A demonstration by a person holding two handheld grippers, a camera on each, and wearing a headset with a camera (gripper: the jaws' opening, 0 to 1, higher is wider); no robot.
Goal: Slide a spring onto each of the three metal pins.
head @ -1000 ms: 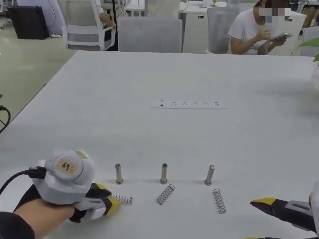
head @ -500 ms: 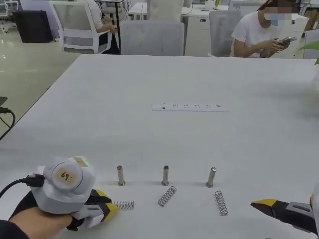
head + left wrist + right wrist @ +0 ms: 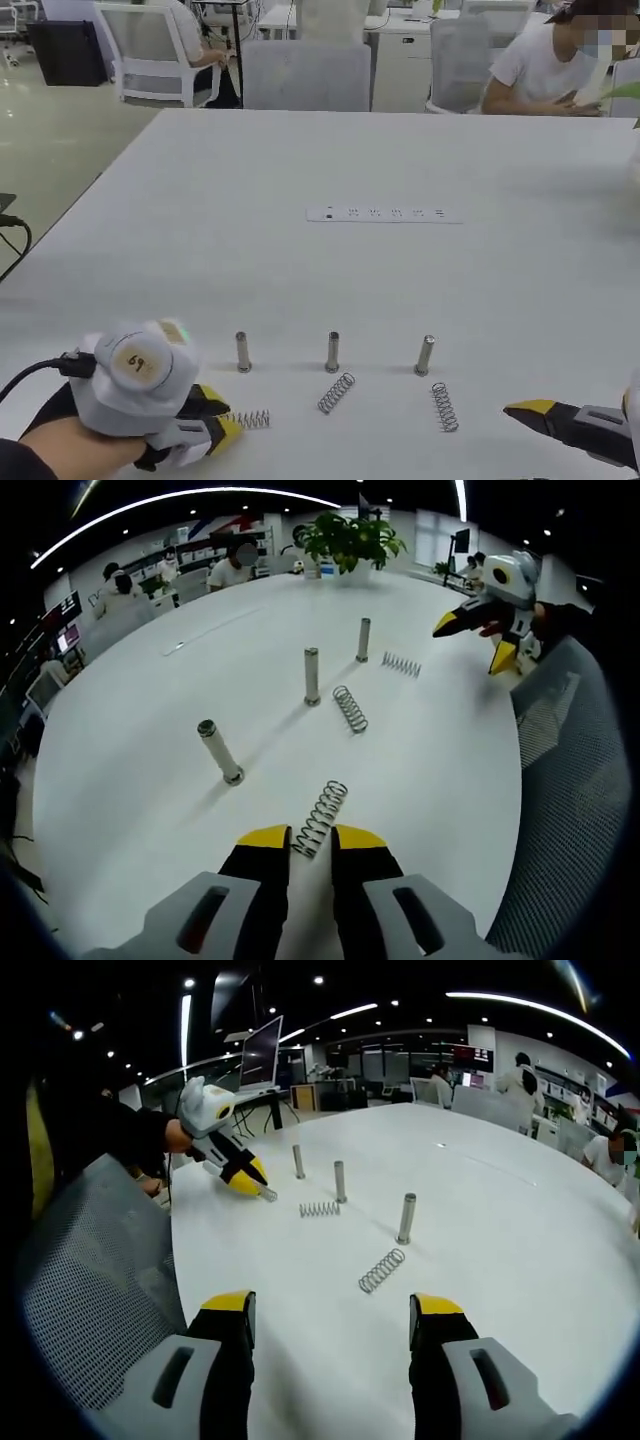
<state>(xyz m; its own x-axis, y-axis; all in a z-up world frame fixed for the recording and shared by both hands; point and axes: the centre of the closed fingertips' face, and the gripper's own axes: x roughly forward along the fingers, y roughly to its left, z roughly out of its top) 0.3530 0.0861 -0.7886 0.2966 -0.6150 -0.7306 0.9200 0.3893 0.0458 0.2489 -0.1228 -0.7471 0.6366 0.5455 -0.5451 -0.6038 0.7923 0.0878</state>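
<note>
Your left gripper (image 3: 312,838) sits low on the white table (image 3: 420,160), its jaws drawn nearly together around the near end of the left spring (image 3: 322,818); whether they actually bite the coil cannot be told from here. The spring lies flat, just beside the upright left pin (image 3: 217,752). A hold on only the end coils would likely let the spring pivot, droop or flick away as you lift, and a hard squeeze may deform it. If it tilts, it could catch the pin's top and topple the pin. Your right gripper (image 3: 333,1310) hovers empty, jaws spread wide, near the right spring (image 3: 382,1270).
</note>
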